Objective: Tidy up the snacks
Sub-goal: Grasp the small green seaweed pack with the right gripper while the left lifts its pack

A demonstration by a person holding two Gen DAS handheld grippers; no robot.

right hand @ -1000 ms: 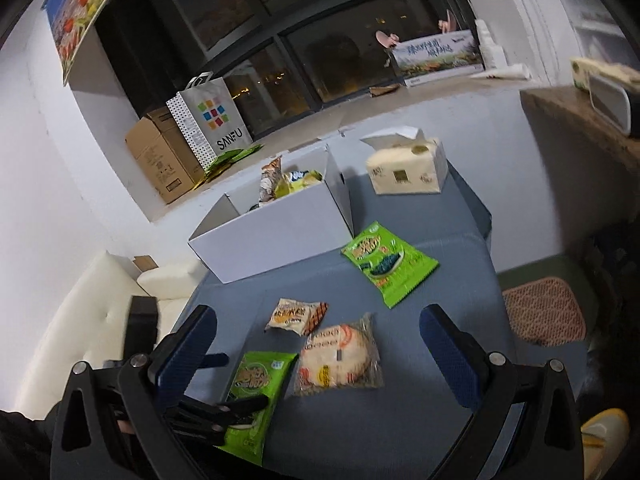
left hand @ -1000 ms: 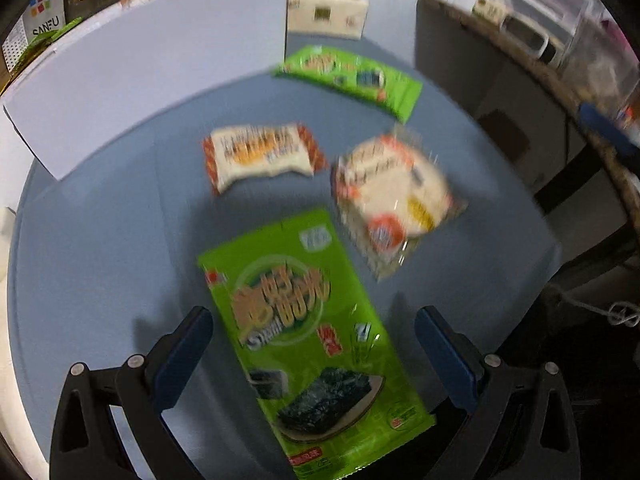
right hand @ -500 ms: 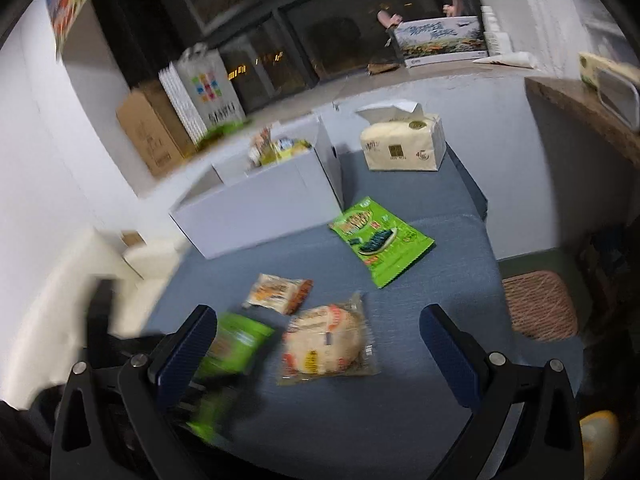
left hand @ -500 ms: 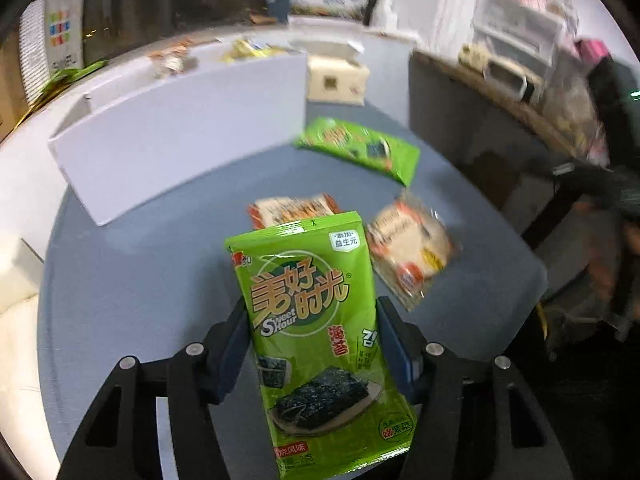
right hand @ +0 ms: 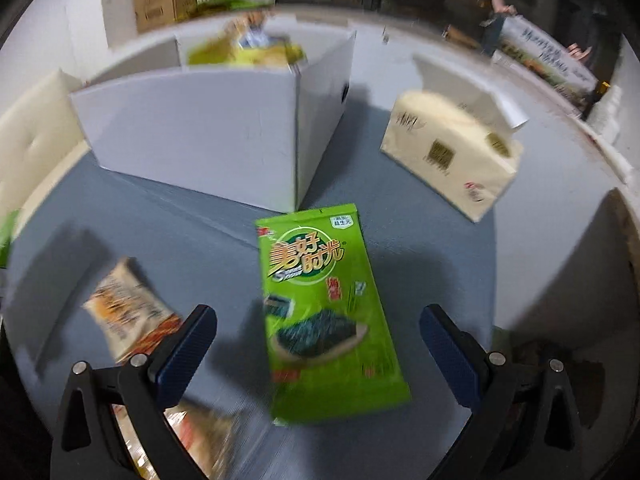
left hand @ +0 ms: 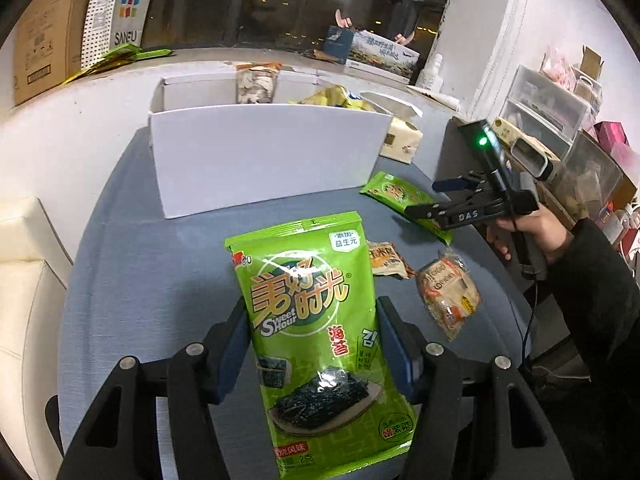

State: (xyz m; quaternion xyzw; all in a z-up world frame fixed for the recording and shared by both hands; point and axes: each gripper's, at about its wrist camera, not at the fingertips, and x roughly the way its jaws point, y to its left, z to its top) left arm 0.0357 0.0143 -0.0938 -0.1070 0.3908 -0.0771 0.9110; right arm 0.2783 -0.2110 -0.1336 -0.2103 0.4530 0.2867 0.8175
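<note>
**Two seaweed packs bound for the white box**

A grey-blue table stands before a dark window, with a cardboard carton and a paper bag on the ledge behind. On the table's far side stands an open white box that already holds several snack packets, and a tissue pack sits beside it. Loose on the cloth lie a round cracker pack and a small orange-edged snack pack.

The left gripper is clamped on a green seaweed pack, its blue pads pressing the pack's two long edges, and the pack stands upright clear of the table. Its jaws have just closed in on that pack. The white box is straight ahead of it and beyond.

The right gripper, held in a sleeved hand, stands wide and empty over a second green seaweed pack, which lies flat between the pads and touches neither, just in front of the box's corner.

The step looks to be carrying the held pack into the box. A foil pouch is slippery and flexes, so the grip should stay firm until the pack is above the box's near wall. The right gripper would do best to come down square over its pack's long edges before closing.
</note>
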